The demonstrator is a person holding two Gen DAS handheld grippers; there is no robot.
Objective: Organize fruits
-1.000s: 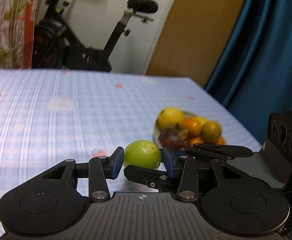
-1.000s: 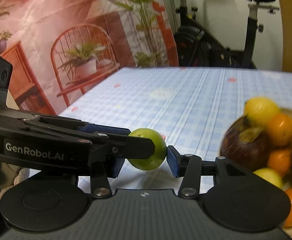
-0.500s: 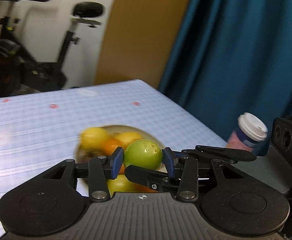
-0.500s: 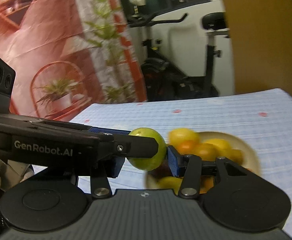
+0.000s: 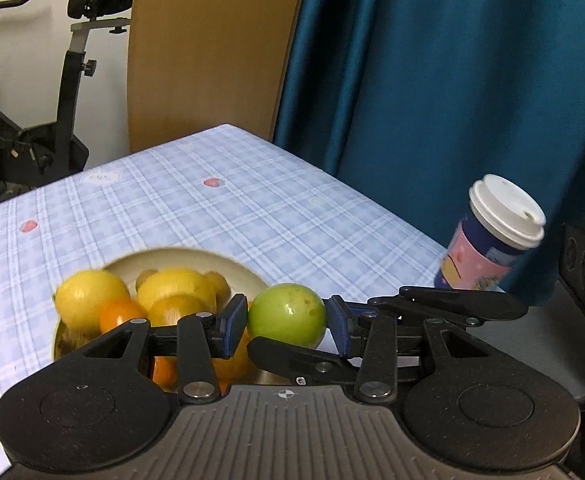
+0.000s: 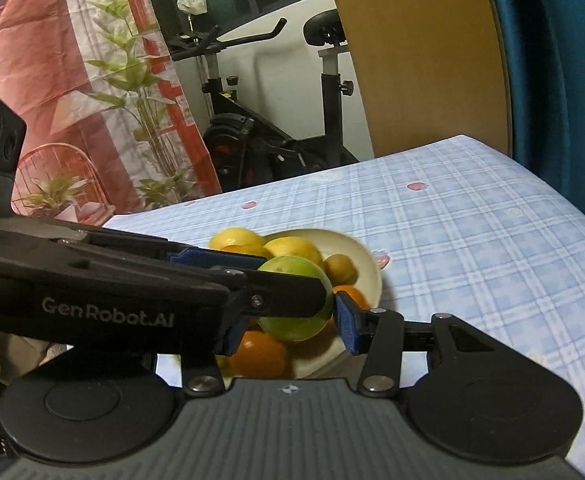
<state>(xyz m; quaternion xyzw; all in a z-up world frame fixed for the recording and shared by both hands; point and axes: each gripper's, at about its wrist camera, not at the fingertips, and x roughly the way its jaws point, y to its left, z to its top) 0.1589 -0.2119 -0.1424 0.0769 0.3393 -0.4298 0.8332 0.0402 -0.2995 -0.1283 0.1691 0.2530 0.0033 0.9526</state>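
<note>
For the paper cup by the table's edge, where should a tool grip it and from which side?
Grip the cup around its pink sleeve, below the white lid, coming level from the open table side rather than the curtain side. It stands upright and round, and the lid would probably pop off if pinched.

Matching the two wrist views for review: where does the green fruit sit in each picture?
Left wrist view: green fruit at lower centre, between the blue pads of the left claw, right of the piled fruit.
Right wrist view: green fruit at centre, partly behind the left claw's black finger, over the bowl.
Shared landmark: the cream bowl of yellow and orange fruit on the checked tablecloth.
</note>
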